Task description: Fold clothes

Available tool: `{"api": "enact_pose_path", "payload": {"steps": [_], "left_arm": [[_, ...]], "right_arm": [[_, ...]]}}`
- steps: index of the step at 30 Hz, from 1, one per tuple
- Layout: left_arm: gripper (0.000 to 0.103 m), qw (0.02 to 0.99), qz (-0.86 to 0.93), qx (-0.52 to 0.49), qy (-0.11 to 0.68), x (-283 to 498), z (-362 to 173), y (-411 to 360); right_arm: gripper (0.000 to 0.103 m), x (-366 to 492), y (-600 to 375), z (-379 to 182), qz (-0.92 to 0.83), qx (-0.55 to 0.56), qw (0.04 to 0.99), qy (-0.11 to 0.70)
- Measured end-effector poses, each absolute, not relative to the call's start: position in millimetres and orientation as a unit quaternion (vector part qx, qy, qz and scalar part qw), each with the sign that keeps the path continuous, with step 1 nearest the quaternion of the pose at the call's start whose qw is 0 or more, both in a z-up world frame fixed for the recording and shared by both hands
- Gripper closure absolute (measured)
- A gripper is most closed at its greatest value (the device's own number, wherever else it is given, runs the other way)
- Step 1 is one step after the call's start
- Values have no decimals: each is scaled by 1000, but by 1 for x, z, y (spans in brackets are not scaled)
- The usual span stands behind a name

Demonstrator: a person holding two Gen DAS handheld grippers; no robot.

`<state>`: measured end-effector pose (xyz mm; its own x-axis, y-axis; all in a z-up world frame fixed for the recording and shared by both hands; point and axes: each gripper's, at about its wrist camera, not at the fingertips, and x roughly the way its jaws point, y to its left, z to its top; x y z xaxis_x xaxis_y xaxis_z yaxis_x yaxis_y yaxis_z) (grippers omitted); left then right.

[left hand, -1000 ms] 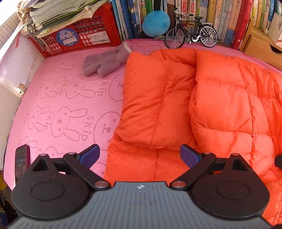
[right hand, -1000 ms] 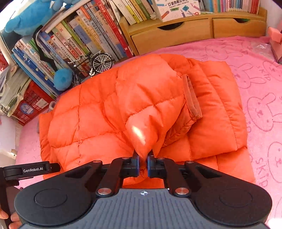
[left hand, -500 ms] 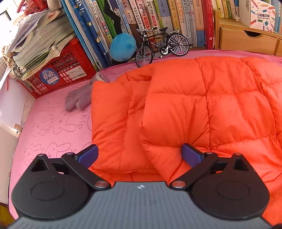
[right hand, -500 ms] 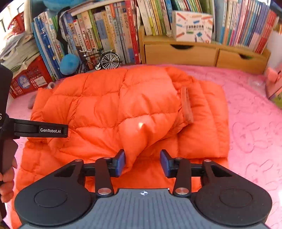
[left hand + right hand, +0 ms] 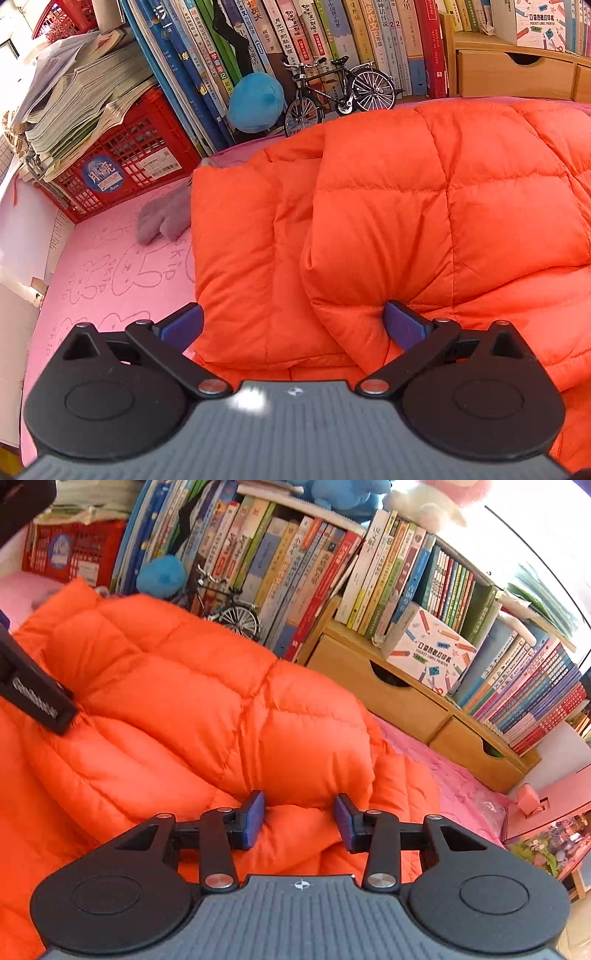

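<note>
While my right tool narrows with a jacket fold between its pads, unpinched, and my left tool gapes wide, the orange jacket sprawls across the pink counter, long axis toward frame right.

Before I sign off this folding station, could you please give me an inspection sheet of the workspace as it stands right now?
Surface: pink rabbit-print mat, largely covered by the garment.
Job's things: orange puffer jacket, partly folded, one puffy layer lying over another.
Clutter: grey glove beside the jacket's edge; model bicycle and blue plush ball against the books.
Grippers: left gripper open, jacket fold between its jaws; right gripper open, jaws closing, jacket between them, pads not pressing.
Cables: nothing seen.
Surroundings: row of books, red crate under stacked papers, wooden drawers.
</note>
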<state>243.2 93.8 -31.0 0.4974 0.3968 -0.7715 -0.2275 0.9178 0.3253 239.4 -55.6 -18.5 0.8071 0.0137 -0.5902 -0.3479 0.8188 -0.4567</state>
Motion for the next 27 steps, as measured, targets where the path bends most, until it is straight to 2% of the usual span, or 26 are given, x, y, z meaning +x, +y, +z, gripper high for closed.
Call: {"api": "enact_pose_path", "payload": {"steps": [5,10,15,20,23,27], "left_arm": [[0,865,164,133,454,239,-41,86],[0,869,155,161,441,232,-24,86],[1,903,146,137,380,226,18,104],[1,926,142,122,328,263,45,116],[1,931,137,107,322,292,38,106],[1,922,153,83,345,317,8,103]], "right_arm": [[60,218,-58,-64,107,-439,862,231],[62,209,-51,-70,110,-496,837,205],[59,201,-59,-21,116,-474,860,148],[44,233,-46,31,135,-447,881,81],[43,269,-23,52,151,-402,900,78],[43,304,-2,55,158,-331,923,116]]}}
